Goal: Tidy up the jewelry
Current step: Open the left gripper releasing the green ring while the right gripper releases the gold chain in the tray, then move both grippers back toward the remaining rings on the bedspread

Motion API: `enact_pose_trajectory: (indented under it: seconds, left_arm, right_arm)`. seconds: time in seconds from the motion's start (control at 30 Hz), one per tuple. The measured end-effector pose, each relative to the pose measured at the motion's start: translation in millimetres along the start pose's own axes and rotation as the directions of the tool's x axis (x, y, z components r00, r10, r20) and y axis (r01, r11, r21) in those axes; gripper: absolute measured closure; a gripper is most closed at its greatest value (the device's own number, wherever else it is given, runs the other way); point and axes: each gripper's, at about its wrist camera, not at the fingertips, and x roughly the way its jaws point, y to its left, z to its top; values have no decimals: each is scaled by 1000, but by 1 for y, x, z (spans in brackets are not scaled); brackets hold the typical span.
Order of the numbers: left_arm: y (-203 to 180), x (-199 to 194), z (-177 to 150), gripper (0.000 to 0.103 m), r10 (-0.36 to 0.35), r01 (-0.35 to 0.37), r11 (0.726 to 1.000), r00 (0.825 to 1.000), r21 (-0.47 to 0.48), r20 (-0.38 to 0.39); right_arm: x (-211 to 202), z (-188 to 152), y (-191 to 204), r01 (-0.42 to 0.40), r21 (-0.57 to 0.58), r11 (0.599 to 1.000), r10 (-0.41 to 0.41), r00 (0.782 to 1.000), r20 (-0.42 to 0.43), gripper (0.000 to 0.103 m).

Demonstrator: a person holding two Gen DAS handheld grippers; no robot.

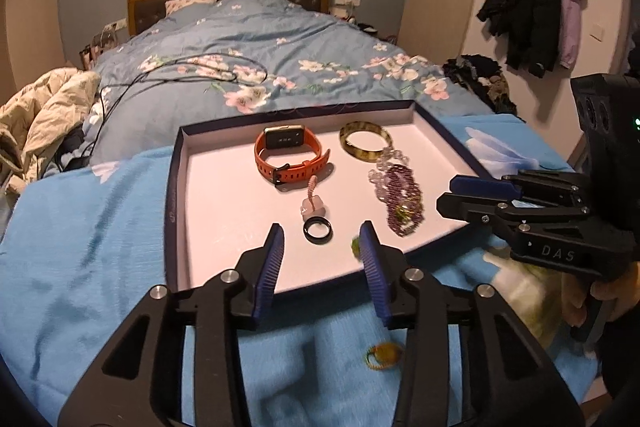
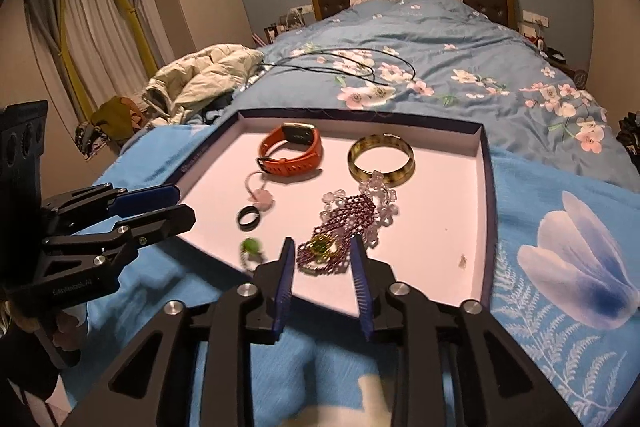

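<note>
The shallow tray (image 1: 176,187) had low walls all round, so entry lay from above. Its left half (image 1: 224,211) lay bare, as did the right strip (image 2: 452,211) (bar one tiny speck). The middle was crowded: watch (image 1: 290,157), bangle (image 1: 366,141), bead strands (image 2: 352,223), black ring (image 1: 318,229), all close together.

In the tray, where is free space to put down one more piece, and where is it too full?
Free: the left part of the tray, between its left wall and the orange watch, and the near right corner beyond the purple beads. Crowded: the middle, around the black ring, pink charm and green bangle.
</note>
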Motion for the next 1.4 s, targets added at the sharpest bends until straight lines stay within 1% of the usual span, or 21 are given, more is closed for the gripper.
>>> enact_pose_trajectory:
  seconds: [0.07,0.2,0.3,0.47,0.63,0.73,1.0,1.3,1.4]
  left_arm:
    - [-1,-12,-6,59,-12,11,1000,1000,18,13]
    - [-7,-28,-22,58,-29,29,998,1000,56,11]
    - [-14,-36,-36,58,-37,37,996,999,81,-5]
    - [-23,-40,-54,57,-60,63,993,998,100,-32]
    - [-26,-37,-65,55,-61,67,992,996,103,-60]
    - [-28,-37,-69,55,-65,72,992,995,105,-71]
    - [-35,-30,-69,55,-68,79,990,993,118,-94]
    - [-32,-21,-67,55,-78,88,993,990,83,-113]
    - [-32,-19,-67,55,-81,91,993,990,81,-119]
  right_arm:
    - [-11,-4,5,-11,-14,1000,11,1000,9,69]
    - [-26,-19,14,-37,-34,999,37,999,3,66]
    - [-32,-34,21,-40,-45,998,39,999,-24,65]
    - [-35,-59,33,-40,-69,997,35,997,-73,65]
    - [-37,-73,41,-38,-83,996,30,994,-101,65]
    - [-36,-78,45,-48,-87,995,38,993,-114,65]
    - [-33,-88,53,-44,-101,994,31,991,-133,65]
    - [-32,-90,59,-27,-109,994,13,992,-127,65]
    - [-30,-90,62,-4,-125,992,-12,992,-126,67]
